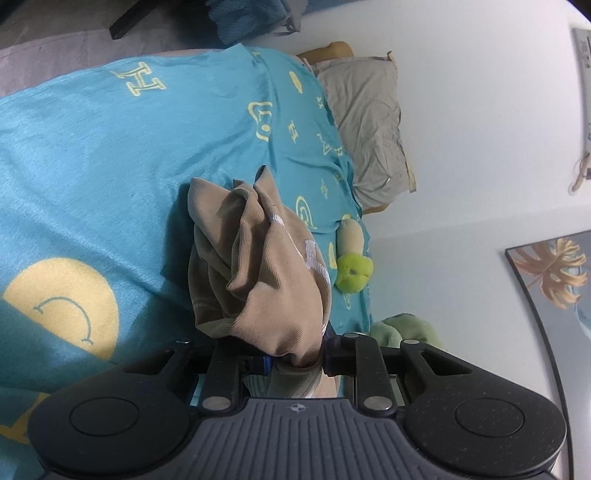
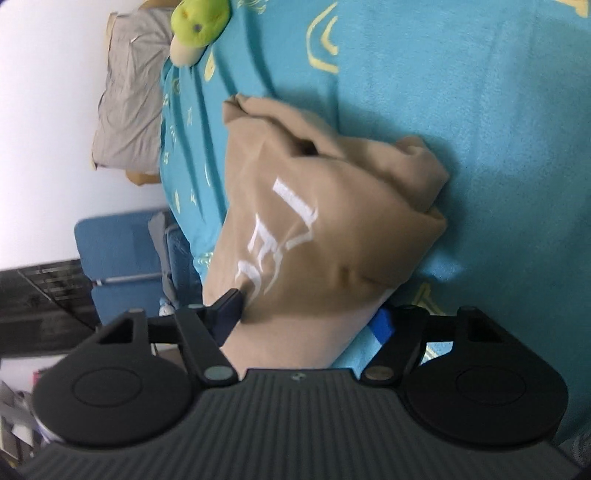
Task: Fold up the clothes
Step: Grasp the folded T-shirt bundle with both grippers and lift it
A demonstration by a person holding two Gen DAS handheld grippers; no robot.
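A tan garment with white lettering (image 1: 258, 266) hangs bunched over a teal bedspread (image 1: 110, 166). My left gripper (image 1: 297, 360) is shut on a fold of it, the cloth pinched between the jaws. In the right wrist view the same tan garment (image 2: 314, 229) fills the centre, its white letters facing the camera. My right gripper (image 2: 310, 317) is closed on a thick fold of it, the dark left finger (image 2: 229, 310) pressing into the cloth and the blue-padded right finger (image 2: 384, 328) partly hidden behind it.
A grey pillow (image 1: 369, 122) lies at the head of the bed by the white wall. A green and beige plush toy (image 1: 352, 258) lies near it, also in the right wrist view (image 2: 195, 26). A framed leaf picture (image 1: 554, 280) hangs on the wall. A blue chair (image 2: 122, 258) stands beside the bed.
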